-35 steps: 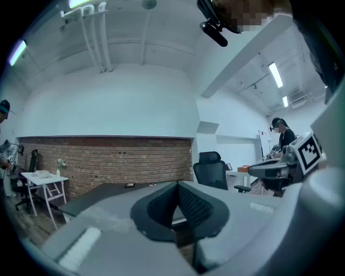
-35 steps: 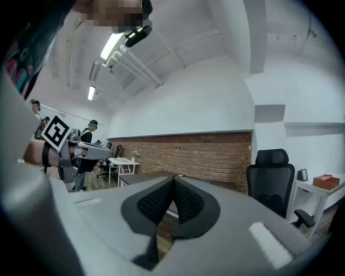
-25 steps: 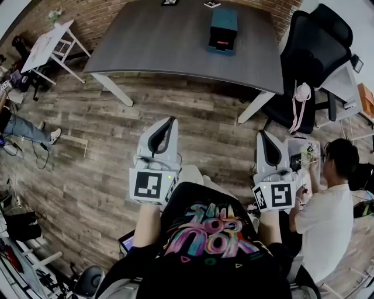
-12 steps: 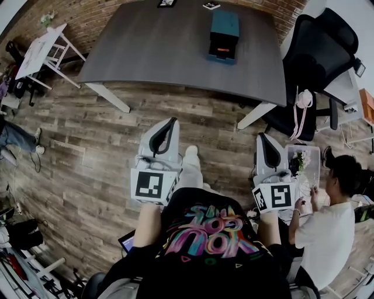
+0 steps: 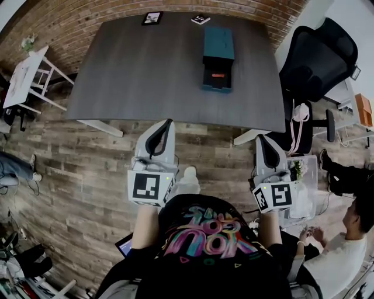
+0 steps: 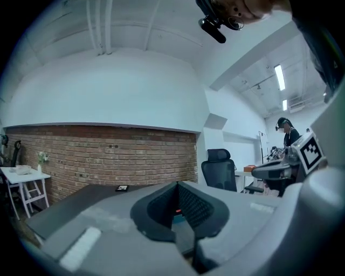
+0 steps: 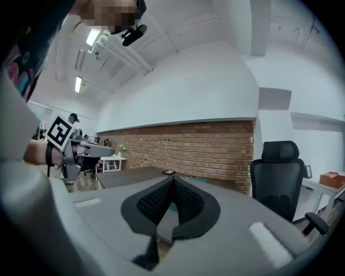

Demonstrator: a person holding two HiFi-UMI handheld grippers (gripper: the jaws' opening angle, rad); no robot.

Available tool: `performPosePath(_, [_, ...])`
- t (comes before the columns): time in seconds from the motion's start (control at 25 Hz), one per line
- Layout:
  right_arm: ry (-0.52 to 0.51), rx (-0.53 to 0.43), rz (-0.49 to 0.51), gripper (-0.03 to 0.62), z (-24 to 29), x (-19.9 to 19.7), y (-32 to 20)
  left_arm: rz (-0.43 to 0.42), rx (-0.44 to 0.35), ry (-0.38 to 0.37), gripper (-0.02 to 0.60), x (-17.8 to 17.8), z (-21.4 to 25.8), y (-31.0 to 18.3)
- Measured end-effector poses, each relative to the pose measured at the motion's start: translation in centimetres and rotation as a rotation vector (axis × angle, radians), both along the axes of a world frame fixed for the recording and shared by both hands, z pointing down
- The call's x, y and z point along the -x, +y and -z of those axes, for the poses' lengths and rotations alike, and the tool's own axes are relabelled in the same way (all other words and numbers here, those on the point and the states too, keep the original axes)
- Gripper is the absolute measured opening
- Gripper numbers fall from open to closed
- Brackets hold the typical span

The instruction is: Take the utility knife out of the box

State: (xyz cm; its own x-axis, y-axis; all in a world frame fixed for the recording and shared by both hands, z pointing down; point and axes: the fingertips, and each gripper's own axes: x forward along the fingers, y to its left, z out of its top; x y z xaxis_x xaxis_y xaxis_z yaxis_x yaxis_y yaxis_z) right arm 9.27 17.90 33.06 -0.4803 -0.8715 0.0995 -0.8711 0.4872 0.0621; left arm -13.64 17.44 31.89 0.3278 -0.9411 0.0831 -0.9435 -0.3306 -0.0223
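ahead, teal box (image 5: 218, 45) on table (image 5: 146, 76)

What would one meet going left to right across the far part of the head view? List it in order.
small white side table → black square framed card → smaller black-and-white marker card → teal rectangular box → black mesh office chair

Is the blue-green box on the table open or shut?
Open. The box has its drawer slid out, dark inside, with a red thing showing.
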Motion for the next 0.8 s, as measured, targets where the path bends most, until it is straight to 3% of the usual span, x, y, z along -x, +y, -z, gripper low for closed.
performPosePath(0.44, [0.007, 0.019, -0.057, 0.000, -0.6, 2.6, -5.6, -0.072, 0.021, 0.009, 0.002, 1.9, -1.0, -7.1])
performPosePath(0.8, [0.004, 0.069, -0.110, 0.000, -2.1, 1.5, -7.7, -0.109, 0.084, 0.010, 0.002, 1.1, -3.2, -10.1])
